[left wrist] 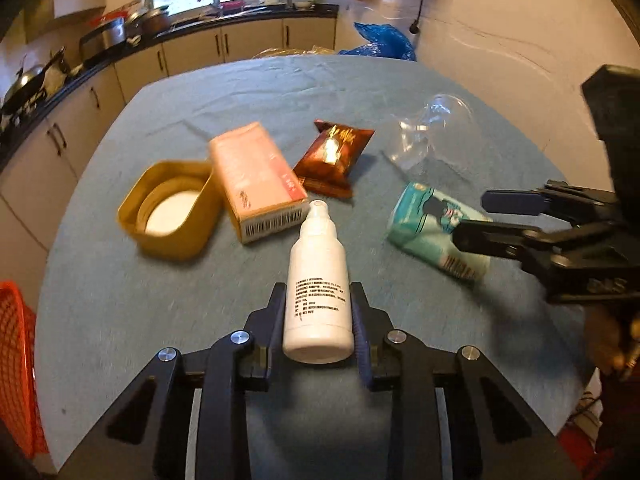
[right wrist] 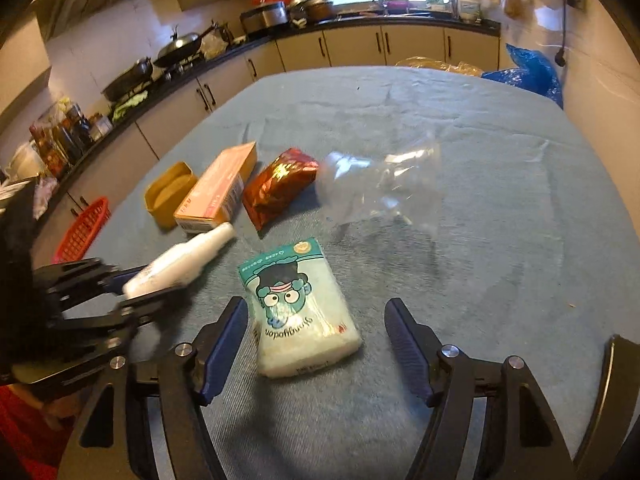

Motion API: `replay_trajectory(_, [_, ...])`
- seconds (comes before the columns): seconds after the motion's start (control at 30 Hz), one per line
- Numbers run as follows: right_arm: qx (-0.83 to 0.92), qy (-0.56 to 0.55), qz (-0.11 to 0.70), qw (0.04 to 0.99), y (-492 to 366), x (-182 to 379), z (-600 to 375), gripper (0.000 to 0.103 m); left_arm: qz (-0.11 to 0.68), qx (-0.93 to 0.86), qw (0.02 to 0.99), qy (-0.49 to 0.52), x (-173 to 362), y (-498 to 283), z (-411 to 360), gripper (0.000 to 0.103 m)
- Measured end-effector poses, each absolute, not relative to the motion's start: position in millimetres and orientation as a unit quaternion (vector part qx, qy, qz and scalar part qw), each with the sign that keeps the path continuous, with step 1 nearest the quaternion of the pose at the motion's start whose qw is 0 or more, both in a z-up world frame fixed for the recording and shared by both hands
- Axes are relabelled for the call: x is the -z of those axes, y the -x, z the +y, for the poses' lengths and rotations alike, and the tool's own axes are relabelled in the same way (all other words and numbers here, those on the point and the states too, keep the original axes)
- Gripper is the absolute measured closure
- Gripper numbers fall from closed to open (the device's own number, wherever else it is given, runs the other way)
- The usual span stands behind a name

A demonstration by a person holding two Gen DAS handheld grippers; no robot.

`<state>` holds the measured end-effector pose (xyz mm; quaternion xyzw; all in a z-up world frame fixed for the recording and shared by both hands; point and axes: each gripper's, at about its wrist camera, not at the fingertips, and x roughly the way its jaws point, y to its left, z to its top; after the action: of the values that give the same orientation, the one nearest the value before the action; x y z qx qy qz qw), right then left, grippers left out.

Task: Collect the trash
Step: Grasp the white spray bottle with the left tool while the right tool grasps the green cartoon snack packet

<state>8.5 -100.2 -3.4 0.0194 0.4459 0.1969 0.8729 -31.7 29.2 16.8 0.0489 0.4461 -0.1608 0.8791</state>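
- Left wrist view: the white spray bottle (left wrist: pixel 318 292) is seen lying on the blue-grey tablecloth (left wrist: pixel 280 92), its base gripped between the pads of the left gripper (left wrist: pixel 318 308), jaws narrowed onto its sides.
- Beyond its nozzle, a pink carton (left wrist: pixel 256 184) is laid flat, with a yellow tin (left wrist: pixel 172 212) touching its left side and a brown snack packet (left wrist: pixel 334 156) just to its right.
- A clear plastic bottle (left wrist: pixel 432 132) is found further right; the teal tissue pack (left wrist: pixel 432 232) is partly covered by the right gripper (left wrist: pixel 472 220) reaching in from the right.
- An orange basket (left wrist: pixel 16 360) is glimpsed at the left edge.
- Right wrist view: the right gripper (right wrist: pixel 316 336) is held wide open, the tissue pack (right wrist: pixel 298 312) lying between its fingers, apparently untouched by either pad.
- The spray bottle (right wrist: pixel 180 260) is seen clamped in the left gripper (right wrist: pixel 148 284) on the left.
- The carton (right wrist: pixel 218 192), tin (right wrist: pixel 168 192), packet (right wrist: pixel 280 184) and clear bottle (right wrist: pixel 380 184) are lined up behind, the basket (right wrist: pixel 82 230) past the table edge.
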Motion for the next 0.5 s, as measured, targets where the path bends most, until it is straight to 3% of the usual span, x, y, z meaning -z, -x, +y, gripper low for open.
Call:
replay_trajectory(0.13, [-0.198,0.011,0.451,0.870,-13.9,8.9,-86.4,0.028,0.445,0.157,0.880,-0.048,-17.9,29.9,33.4,0.074])
replay_trajectory(0.23, [-0.187,0.037,0.451,0.872,-14.6,11.8,-81.1,0.028,0.441,0.146,0.884,-0.049,-18.7,28.0,32.3,0.068])
replay_trajectory(0.4, [-0.177,0.062,0.442,0.877,-5.6,13.9,-78.5,0.054,0.446,0.143,0.883,-0.041,-13.9,24.5,31.3,0.074])
replay_trajectory(0.5, [-0.173,0.041,0.438,0.881,3.2,10.9,-82.3,0.062,0.437,0.124,0.890,-0.031,-15.7,32.4,32.6,0.074])
